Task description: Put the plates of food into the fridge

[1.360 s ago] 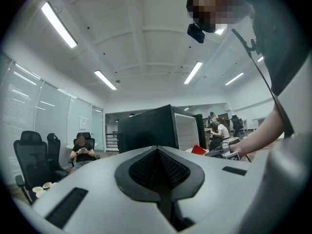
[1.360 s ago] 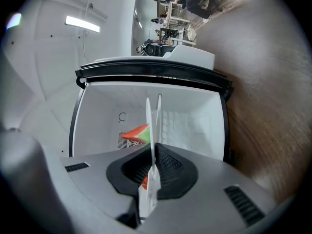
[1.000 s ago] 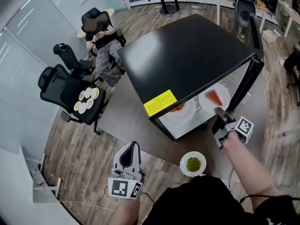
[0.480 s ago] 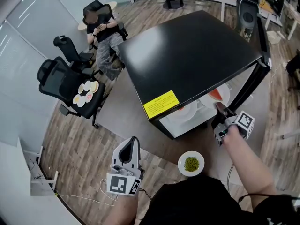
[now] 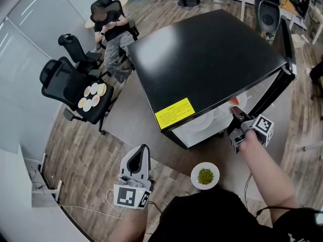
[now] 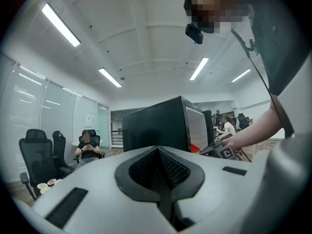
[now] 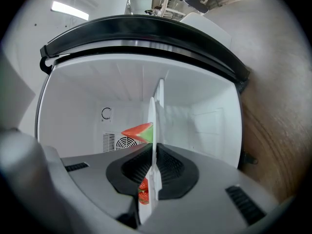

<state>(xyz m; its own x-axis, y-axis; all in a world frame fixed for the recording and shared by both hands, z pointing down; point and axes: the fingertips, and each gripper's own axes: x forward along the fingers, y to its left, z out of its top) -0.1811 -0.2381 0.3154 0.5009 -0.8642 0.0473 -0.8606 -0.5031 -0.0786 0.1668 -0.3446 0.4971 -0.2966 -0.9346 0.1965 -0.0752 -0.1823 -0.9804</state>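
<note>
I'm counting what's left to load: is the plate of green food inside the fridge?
No, the plate of green food sits on the floor outside, in front of the fridge's open side.

The fridge (image 5: 207,59) is standing straight ahead of me, its door (image 5: 287,49) hanging open on the right; my right gripper (image 5: 236,114) is reaching into the opening, the rim of a plate (image 7: 152,116) sitting pinched between its jaws, a watermelon slice (image 7: 139,130) lying on that plate; a second plate (image 5: 204,120) is resting inside to its left; a third plate (image 5: 205,175) is lying on the floor before the fridge, between my grippers; my left gripper (image 5: 140,158) is hanging low at the left, well apart from the fridge; farther left, small dishes (image 5: 92,96) are sitting on a chair (image 5: 75,92); behind it a person (image 5: 113,34) is sitting.
</note>
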